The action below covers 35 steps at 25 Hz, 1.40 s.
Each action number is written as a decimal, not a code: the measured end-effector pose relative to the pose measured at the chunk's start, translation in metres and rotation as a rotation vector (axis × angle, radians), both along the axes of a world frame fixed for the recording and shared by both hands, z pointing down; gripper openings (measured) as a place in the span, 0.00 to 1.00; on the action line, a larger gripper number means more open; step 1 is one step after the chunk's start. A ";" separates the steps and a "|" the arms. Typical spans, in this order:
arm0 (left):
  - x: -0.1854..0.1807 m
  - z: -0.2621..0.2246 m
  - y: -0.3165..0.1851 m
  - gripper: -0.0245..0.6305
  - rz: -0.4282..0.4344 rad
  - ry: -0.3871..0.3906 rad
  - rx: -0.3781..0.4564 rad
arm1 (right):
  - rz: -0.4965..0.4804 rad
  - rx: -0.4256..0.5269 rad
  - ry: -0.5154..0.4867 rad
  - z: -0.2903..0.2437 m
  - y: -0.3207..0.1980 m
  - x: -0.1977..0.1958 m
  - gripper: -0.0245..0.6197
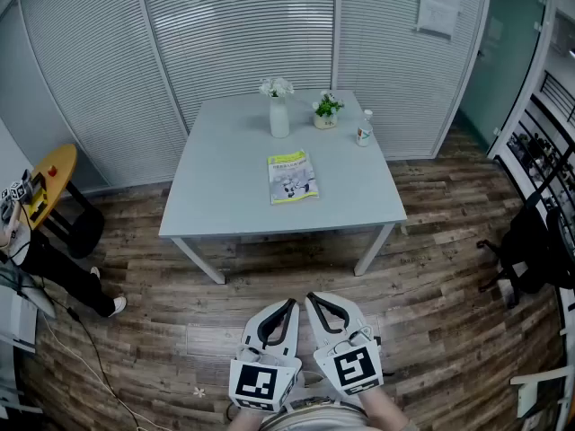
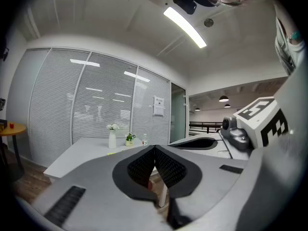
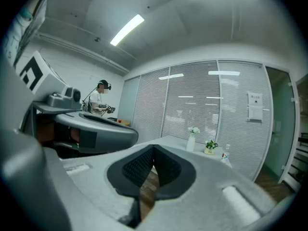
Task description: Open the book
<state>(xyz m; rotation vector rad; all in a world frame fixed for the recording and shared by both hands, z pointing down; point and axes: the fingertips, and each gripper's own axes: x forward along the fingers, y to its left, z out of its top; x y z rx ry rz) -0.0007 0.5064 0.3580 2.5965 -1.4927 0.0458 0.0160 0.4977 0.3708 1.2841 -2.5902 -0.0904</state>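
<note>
Grey table (image 1: 225,187) at the far side carried the book (image 1: 292,177), closed, flat near its middle. Your left gripper (image 1: 289,305) and right gripper (image 1: 313,299) hung well apart from it, jaws pressed together on nothing; the opening was not yet begun.

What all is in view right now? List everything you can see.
table: one, grey, centre of room
book: one, green-yellow cover, closed, middle of table
vase: one, white with white flowers, table's far side
potted plant: one, green, right of vase
bottle: one, clear, right of plant
side table: one, yellow, far left
notice: one, white, on far wall
chair: one, black, right edge
person: one, dark trousers, left edge
left gripper: one, grey, shut, bottom centre
right gripper: one, grey, shut, beside it
</note>
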 end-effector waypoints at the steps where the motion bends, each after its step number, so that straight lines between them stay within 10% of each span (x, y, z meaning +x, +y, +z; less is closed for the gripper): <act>1: -0.003 0.001 -0.004 0.04 -0.002 -0.009 0.005 | -0.002 0.009 -0.020 0.002 -0.004 -0.001 0.04; 35: -0.079 0.038 -0.147 0.04 0.125 0.059 -0.061 | 0.095 -0.062 0.007 0.039 -0.138 -0.071 0.04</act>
